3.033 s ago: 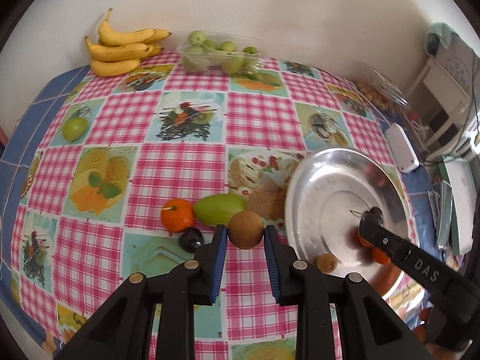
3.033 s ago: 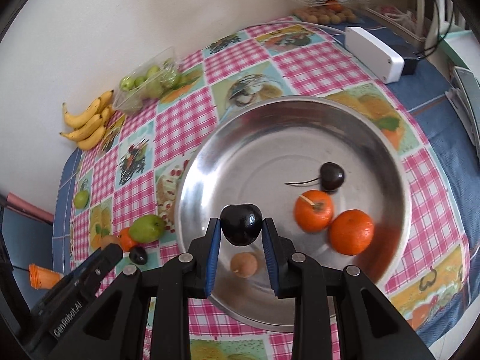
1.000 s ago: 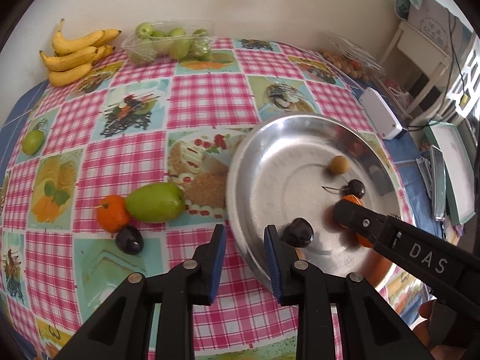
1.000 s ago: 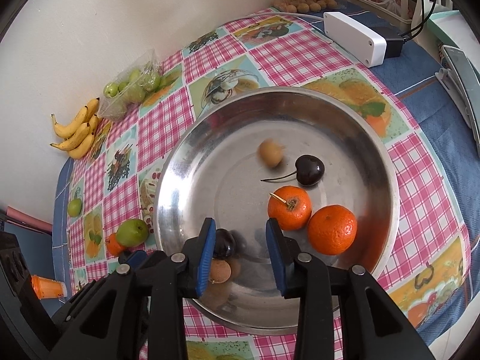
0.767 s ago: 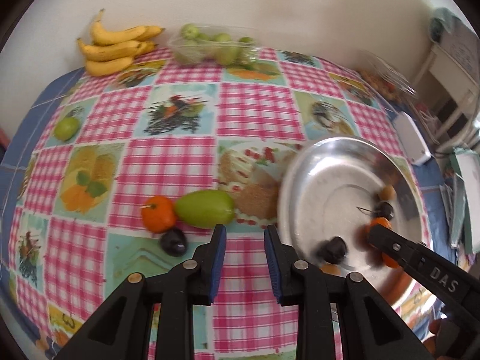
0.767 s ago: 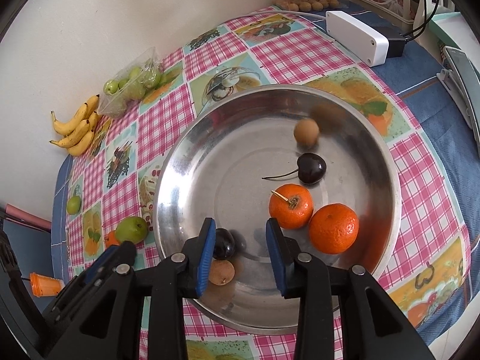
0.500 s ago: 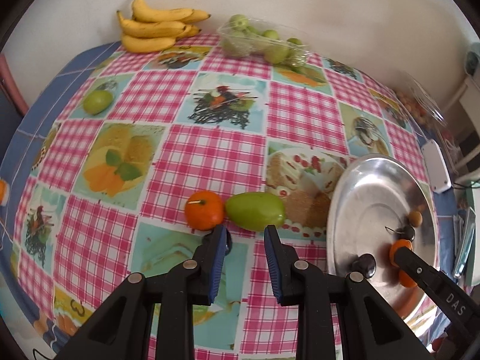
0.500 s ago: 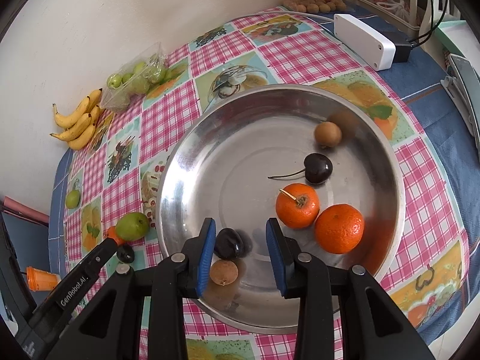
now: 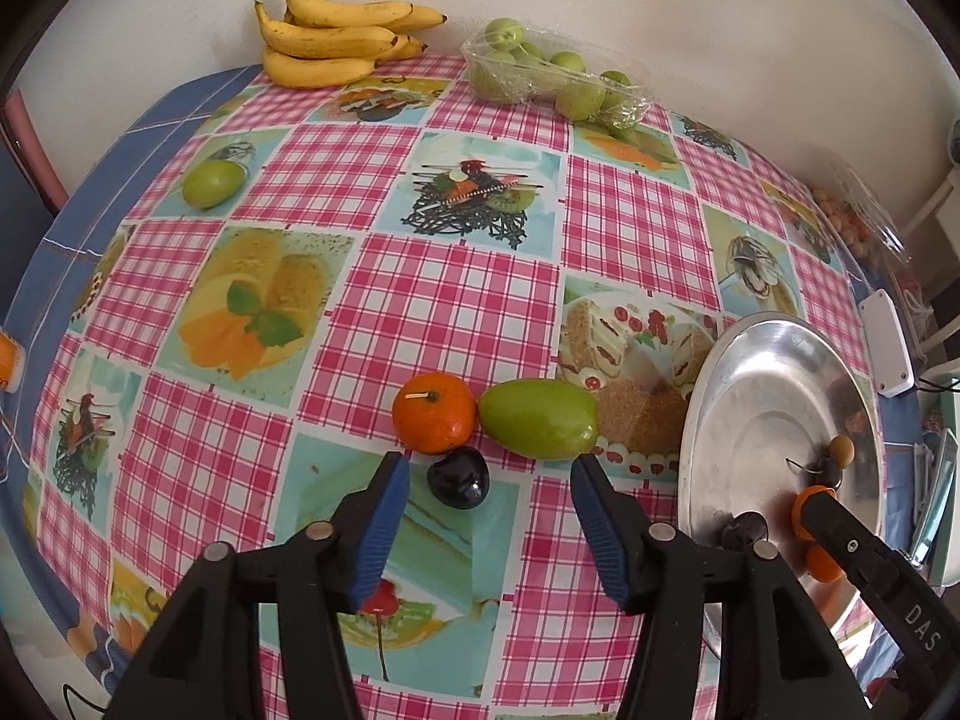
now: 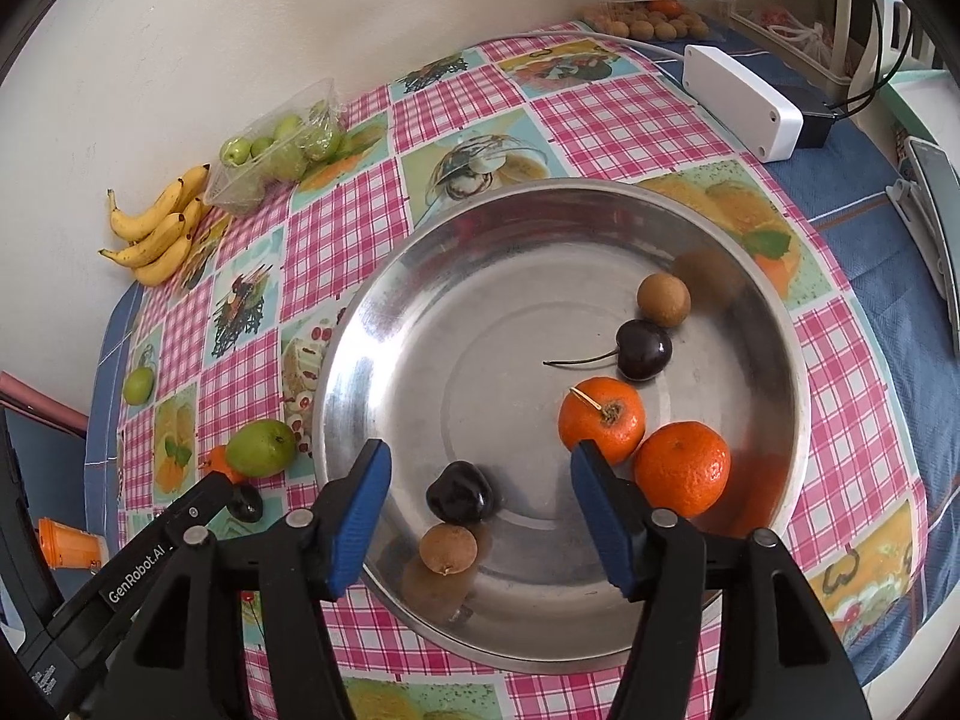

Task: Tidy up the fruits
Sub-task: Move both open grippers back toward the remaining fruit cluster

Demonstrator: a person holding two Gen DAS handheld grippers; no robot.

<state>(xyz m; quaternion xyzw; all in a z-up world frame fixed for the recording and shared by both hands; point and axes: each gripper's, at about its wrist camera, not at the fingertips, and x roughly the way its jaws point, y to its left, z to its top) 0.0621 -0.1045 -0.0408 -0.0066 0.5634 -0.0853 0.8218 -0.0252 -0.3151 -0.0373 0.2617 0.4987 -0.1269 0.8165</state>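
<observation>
The left gripper [image 9: 489, 474] hangs over the checked cloth [image 9: 432, 294] with its jaws released; they have just been opening, and a dark plum [image 9: 458, 476] lies on the cloth between the 2 blue pads [image 9: 384, 516], nearer the left one and touched by neither. Just beyond the tips sit an orange [image 9: 434, 414] and a green fruit [image 9: 539, 418], side by side and touching, the orange against the plum. To the right of this gripper stands the steel plate [image 9: 750, 396]. Far ahead at the wall lie bananas [image 9: 336, 42] and a clear pack of green fruit [image 9: 555, 81]; a lone green fruit [image 9: 213, 182] rests far off to the left. The right gripper [image 10: 480, 477] hovers over the plate [image 10: 420, 276], also released, its jaws having just been opening; a second dark plum [image 10: 461, 499] lies on the plate between the pads [image 10: 600, 516], free of both. Touching that plum on the near side is a small brown fruit [image 10: 449, 548]. Just off the right tip are 2 oranges [image 10: 602, 419] [image 10: 682, 468], touching each other. Further ahead on the right lie a stemmed cherry [image 10: 644, 350] and another brown fruit [image 10: 663, 299], touching. Beyond the plate, to the right, sits a white box [image 10: 741, 101].
</observation>
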